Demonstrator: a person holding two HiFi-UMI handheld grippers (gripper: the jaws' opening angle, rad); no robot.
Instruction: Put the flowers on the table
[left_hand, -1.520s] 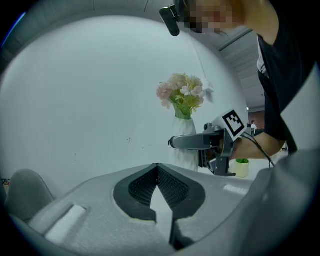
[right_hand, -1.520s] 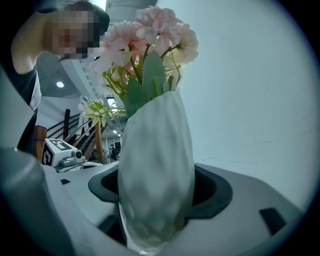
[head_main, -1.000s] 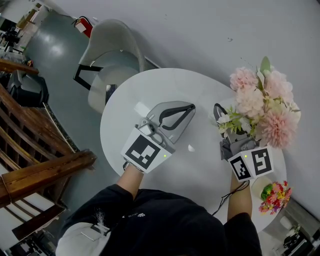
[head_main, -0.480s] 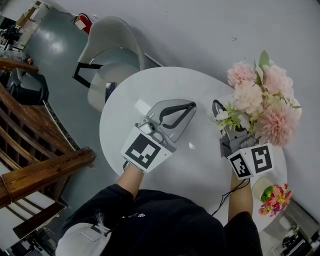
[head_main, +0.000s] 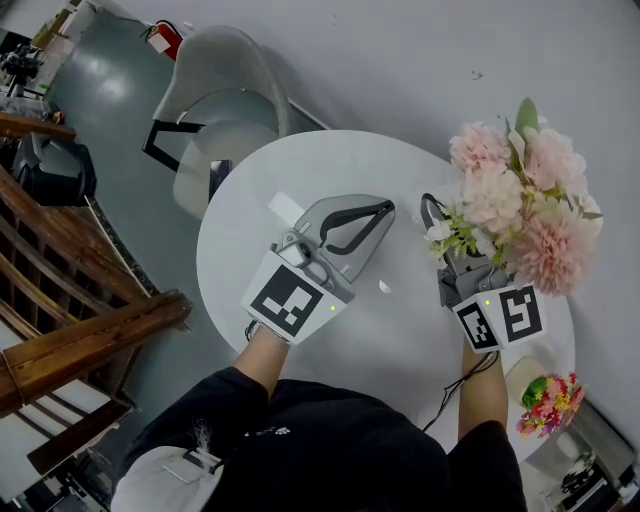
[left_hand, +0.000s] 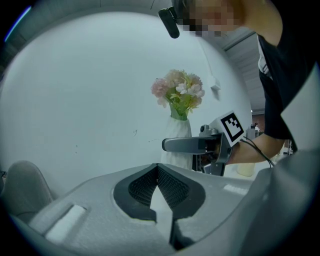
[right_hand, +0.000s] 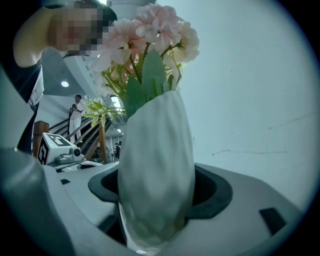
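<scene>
- Two jaws of the left gripper (head_main: 380, 212) are closed together on nothing, above the middle of the round white table (head_main: 290, 180).
- Right gripper (head_main: 455, 250): its jaws stand wide and are pressed on the belly of the tall white matte vase (right_hand: 156, 170). The vase is at the table's right side. Whether its base touches the tabletop cannot be told.
- Pink and cream flowers with green leaves (head_main: 515, 210) rise from the vase.
- Handling estimate: the vase is probably rigid, smooth and breakable, and the bouquet makes it top-heavy. The blooms are soft and light.
- Hold at the vase body, never the stems, and keep it upright.
</scene>
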